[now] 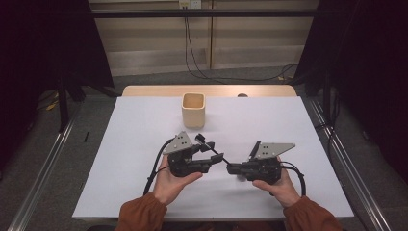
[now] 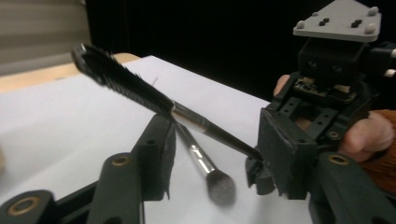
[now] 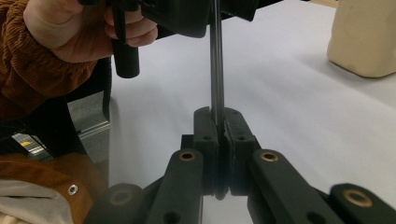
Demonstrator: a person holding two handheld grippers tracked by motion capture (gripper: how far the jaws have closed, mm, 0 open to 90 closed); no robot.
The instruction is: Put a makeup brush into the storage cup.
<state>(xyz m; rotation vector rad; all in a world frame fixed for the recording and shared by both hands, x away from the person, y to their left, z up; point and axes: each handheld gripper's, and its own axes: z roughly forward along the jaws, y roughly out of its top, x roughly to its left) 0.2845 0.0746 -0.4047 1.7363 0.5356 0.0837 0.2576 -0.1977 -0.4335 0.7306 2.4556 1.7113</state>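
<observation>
A slim brush [image 1: 211, 150] with a long black bristle head [image 2: 116, 74] and a silver ferrule slants above the white table. My right gripper [image 1: 231, 168] is shut on the end of its dark handle [image 3: 216, 70], the jaws pressed together [image 3: 217, 126]. My left gripper [image 1: 206, 156] is open, and the brush passes between its spread jaws [image 2: 219, 154] without being clamped. A second brush with a rounded grey head [image 2: 219, 187] hangs down between those jaws; its upper end is hidden. In the left gripper view the right gripper [image 2: 259, 170] faces me, held by a hand.
A beige cup [image 1: 193, 109] stands upright at the back middle of the white sheet [image 1: 269, 120], and it appears again at the upper right of the right gripper view [image 3: 364, 37]. Orange sleeves come in from the bottom. Dark curtains and metal rails flank the table.
</observation>
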